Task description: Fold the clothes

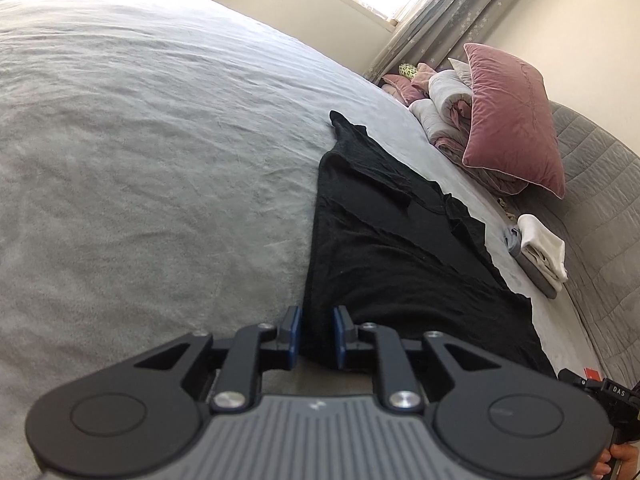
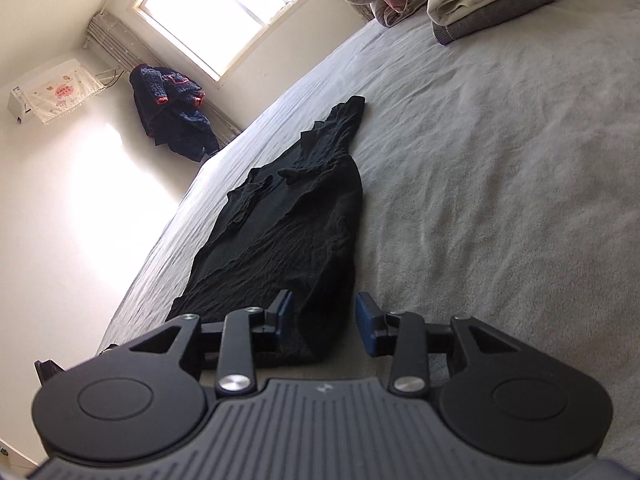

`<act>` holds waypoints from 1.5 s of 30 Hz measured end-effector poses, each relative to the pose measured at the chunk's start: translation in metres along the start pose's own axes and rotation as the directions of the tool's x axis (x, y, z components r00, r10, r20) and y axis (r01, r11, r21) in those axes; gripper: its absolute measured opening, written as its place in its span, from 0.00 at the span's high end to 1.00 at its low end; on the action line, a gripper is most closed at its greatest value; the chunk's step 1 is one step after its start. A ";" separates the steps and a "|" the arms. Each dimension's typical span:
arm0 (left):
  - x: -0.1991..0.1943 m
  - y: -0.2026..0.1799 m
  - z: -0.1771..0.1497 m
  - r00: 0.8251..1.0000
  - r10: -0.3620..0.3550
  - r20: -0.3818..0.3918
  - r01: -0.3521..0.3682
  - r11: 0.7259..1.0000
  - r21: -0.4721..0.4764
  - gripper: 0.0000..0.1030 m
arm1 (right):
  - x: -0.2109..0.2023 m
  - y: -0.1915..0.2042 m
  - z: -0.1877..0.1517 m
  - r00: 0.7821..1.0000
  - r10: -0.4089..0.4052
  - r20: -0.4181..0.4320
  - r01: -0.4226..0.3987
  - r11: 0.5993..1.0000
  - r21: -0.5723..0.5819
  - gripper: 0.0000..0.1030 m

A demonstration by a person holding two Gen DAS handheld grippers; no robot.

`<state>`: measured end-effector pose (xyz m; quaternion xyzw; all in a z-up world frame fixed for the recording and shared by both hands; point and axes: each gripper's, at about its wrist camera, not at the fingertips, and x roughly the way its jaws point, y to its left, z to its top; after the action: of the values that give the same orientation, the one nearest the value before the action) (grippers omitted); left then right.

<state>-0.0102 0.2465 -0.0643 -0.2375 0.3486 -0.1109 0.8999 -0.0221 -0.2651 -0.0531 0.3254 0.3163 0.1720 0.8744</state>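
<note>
A: Covering nearly everything in both views is the bed (image 1: 140, 140), with its grey cover lying a little rumpled.

B: And the garment?

A: A black garment (image 1: 380, 248) is lying stretched out on the bed, long and narrow, with one side folded in over the middle. The far end is tapering to a bunched tip. In the right wrist view the same black garment (image 2: 296, 224) is running away from the camera toward the window (image 2: 224, 12).

B: What is sitting behind it?

A: A pink pillow (image 1: 516, 120) is leaning on a rolled quilt (image 1: 444, 108) at the head of the bed, and a small stack of folded clothes (image 1: 540, 252), white over grey, is resting well apart from the black piece. A dark jacket (image 2: 172, 116) is hanging on the wall beside the window.

B: The left gripper?

A: The left gripper (image 1: 316, 334) is hovering at the near left corner of the garment. Its jaws are standing narrowly apart, with the hem edge lying between them, and the pads are not pressing on it.

B: And the right one?

A: The right gripper (image 2: 324, 320) is sitting at the other near corner. Its jaws are standing wider, with the cloth corner lying loose in the gap and the right pad clear of it over the bare bed cover.
</note>
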 end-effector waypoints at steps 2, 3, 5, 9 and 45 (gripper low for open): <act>0.002 -0.003 0.000 1.000 0.012 0.000 -0.012 1.000 0.009 0.83 | 0.006 0.004 0.001 1.000 -0.016 -0.005 0.016 1.000 -0.027 0.62; 0.002 -0.004 0.000 1.000 0.026 0.001 -0.026 0.999 0.019 0.84 | 0.010 0.007 0.000 0.999 -0.034 -0.012 0.033 0.998 -0.049 0.62; 0.002 -0.007 0.000 0.999 0.045 0.008 -0.046 0.998 0.033 0.98 | 0.016 0.012 -0.002 0.997 -0.069 -0.024 0.067 0.993 -0.093 0.83; -0.003 -0.006 0.000 0.998 0.064 0.021 -0.065 0.997 0.048 0.98 | 0.010 0.009 -0.004 0.997 -0.078 -0.010 0.077 0.992 -0.102 0.96; -0.002 -0.085 -0.041 0.985 0.157 0.073 -0.134 0.420 0.898 0.51 | 0.031 0.078 -0.055 0.947 -0.322 -0.015 0.158 0.504 -0.849 0.54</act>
<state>-0.0423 0.1599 -0.0463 0.3098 0.2650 -0.2037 0.8901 -0.0426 -0.1675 -0.0463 -0.1959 0.3109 0.2060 0.9069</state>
